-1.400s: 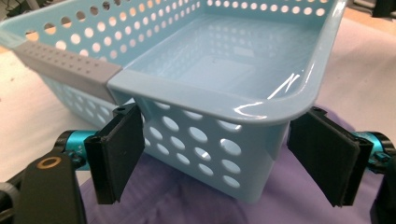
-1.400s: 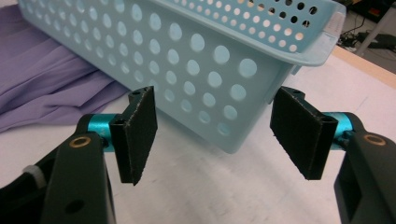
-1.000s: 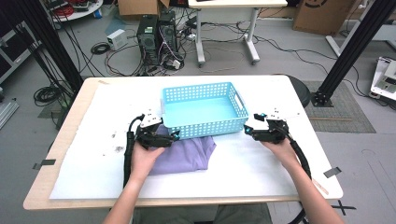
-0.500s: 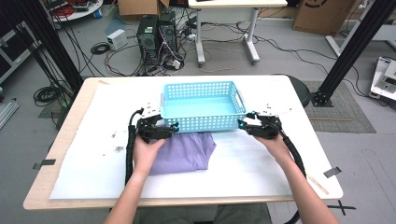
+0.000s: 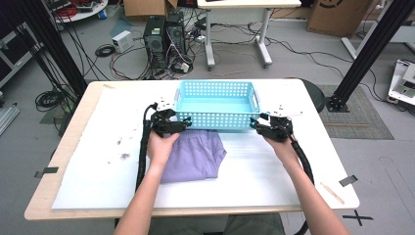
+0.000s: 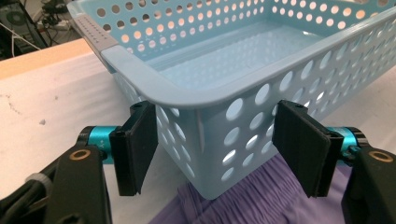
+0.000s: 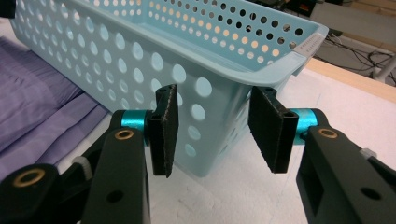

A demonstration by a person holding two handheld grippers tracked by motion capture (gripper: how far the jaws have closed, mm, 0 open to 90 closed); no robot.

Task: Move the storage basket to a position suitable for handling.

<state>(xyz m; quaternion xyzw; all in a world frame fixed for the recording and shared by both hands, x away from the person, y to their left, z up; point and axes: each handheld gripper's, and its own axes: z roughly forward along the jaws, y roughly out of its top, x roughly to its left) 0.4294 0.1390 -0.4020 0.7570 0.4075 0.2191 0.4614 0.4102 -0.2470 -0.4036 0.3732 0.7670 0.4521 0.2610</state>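
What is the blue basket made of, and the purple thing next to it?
The basket looks like moulded plastic: smooth, slightly glossy, with neat round holes and a rolled rim. The purple thing looks like soft folded fabric, matte and finely ribbed with creases.

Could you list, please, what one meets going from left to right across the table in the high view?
Bare white table cover → left claw at the basket's near left corner → purple cloth → blue basket → right claw at its near right corner.
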